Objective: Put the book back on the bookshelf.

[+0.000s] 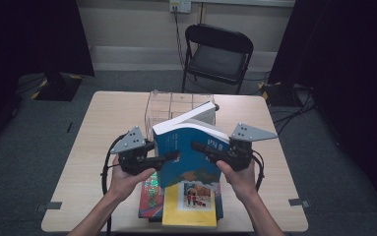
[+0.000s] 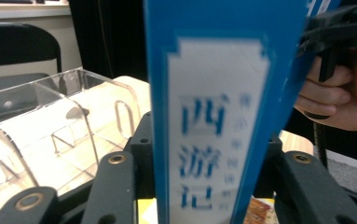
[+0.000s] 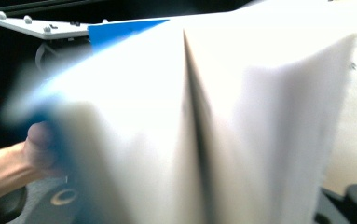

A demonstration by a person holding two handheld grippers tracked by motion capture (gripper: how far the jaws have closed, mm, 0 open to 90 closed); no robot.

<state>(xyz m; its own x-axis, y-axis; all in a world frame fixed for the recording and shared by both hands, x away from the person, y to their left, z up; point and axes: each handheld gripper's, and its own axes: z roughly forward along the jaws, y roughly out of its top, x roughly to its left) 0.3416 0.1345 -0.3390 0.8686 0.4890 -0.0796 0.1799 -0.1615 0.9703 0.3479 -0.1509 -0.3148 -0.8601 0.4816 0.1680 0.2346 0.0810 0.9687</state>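
My left tool [image 1: 169, 158] and right tool [image 1: 201, 147] both clamp a thick blue book [image 1: 191, 157], held upright and tilted above the desk [image 1: 92, 147]. Its spine sits between my left tool's jaws; its white page edges fill the right gripper view. Behind stands a clear acrylic organizer [image 1: 169, 105]; below lie a yellow book [image 1: 190, 206] and a red book [image 1: 150, 196].

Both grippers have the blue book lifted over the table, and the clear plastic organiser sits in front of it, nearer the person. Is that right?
Not quite. The left gripper and right gripper do hold the blue book up, but the clear organiser sits behind it, on the far side toward the chair, as the high view shows.
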